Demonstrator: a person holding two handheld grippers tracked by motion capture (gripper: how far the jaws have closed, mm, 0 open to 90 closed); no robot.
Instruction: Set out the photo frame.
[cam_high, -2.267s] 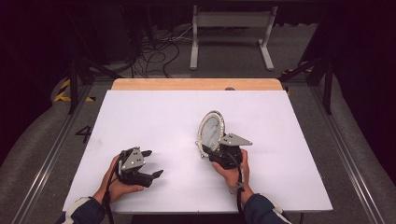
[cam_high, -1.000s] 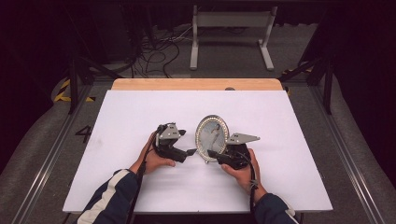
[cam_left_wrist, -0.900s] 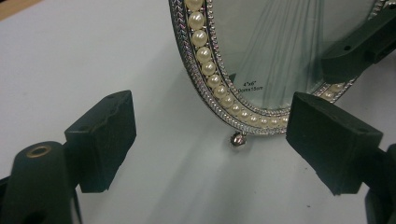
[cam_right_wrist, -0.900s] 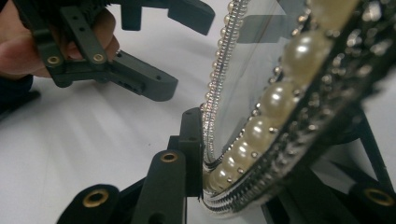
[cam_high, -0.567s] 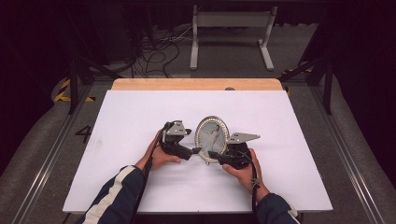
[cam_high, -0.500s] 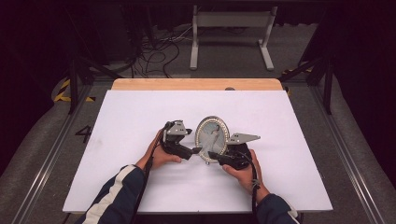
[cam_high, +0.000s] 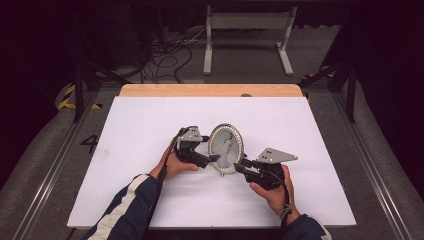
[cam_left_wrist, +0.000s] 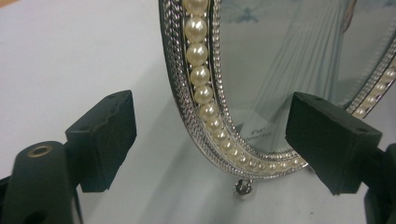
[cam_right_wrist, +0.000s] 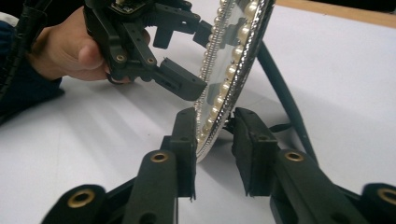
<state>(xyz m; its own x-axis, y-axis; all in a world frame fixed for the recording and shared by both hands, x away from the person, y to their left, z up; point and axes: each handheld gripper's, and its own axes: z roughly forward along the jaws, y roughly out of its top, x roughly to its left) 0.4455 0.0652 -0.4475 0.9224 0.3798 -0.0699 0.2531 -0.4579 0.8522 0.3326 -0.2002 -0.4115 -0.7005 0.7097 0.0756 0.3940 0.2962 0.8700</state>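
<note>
The oval pearl-rimmed frame (cam_high: 226, 148) stands propped mid-tabletop, right tongs (cam_right_wrist: 214, 140) at its five o'clock loosening around its rim, left tongs (cam_left_wrist: 212, 140) at nine spread wide, so only letting go seems left.

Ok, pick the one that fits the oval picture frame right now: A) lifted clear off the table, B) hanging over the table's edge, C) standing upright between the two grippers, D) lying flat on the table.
C: the picture frame stands upright on the table, with the left gripper and right gripper at its sides.
</note>
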